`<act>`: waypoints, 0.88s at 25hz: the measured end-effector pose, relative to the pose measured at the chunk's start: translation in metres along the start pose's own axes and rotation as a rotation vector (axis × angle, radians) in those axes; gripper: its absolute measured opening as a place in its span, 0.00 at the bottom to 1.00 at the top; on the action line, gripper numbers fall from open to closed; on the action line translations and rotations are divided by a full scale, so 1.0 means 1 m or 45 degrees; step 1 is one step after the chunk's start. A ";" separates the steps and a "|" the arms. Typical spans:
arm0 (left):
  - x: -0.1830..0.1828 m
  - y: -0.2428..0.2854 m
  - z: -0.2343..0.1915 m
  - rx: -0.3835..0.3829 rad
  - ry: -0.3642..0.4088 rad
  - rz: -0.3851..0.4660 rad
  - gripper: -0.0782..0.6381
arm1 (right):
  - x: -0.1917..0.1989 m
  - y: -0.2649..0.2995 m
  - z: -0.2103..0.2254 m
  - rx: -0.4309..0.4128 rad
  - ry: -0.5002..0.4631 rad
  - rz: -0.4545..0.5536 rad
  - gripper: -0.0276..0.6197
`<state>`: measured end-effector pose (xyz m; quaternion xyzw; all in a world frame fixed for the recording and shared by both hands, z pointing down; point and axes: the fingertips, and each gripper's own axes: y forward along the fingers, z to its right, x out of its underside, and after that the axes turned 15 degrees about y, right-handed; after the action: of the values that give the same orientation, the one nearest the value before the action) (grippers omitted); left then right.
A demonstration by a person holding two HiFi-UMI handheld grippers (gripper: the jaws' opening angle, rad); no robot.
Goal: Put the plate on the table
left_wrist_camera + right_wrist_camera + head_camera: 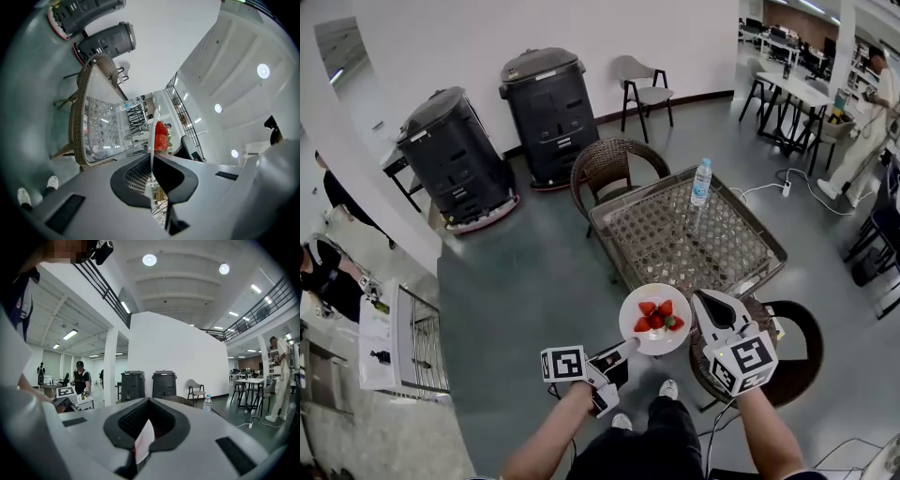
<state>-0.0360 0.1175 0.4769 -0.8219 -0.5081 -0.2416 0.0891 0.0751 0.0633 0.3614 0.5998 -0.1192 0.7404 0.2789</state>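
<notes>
Desk point(670, 239): wicker frame, glass top, with a bottle point(701, 182) upright near its far edge. Wicker chair point(614, 161) behind it.

Plate point(654, 345): white, held in the air between both tongs, and in the head view it overlaps the desk's near edge.

Left tongs point(628, 347): clamped on the plate's left rim.

Right tongs point(698, 314): clamped on the right rim.

Strawberries point(657, 317): clustered at the plate's centre.

Right gripper point(147, 425): jaws closed on the rim of a white plate point(143, 442).
Far centre: two dark bins point(164, 384) against a white wall.
Right: water bottle point(207, 402), with a chair point(195, 390) beyond it.
Far left: person point(80, 377) standing.
</notes>
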 end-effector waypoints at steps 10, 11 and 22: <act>-0.026 0.063 -0.022 -0.044 -0.027 0.065 0.13 | -0.003 0.037 0.069 -0.081 -0.002 -0.037 0.05; -0.029 0.068 -0.024 -0.051 -0.030 0.075 0.13 | -0.004 0.041 0.075 -0.092 -0.002 -0.040 0.05; -0.059 0.097 -0.046 -0.146 -0.051 0.133 0.13 | -0.018 0.071 0.111 -0.165 -0.006 -0.048 0.05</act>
<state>0.0139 0.0074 0.4979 -0.8557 -0.4515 -0.2488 0.0439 0.1295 -0.0563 0.3836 0.5843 -0.1563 0.7244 0.3307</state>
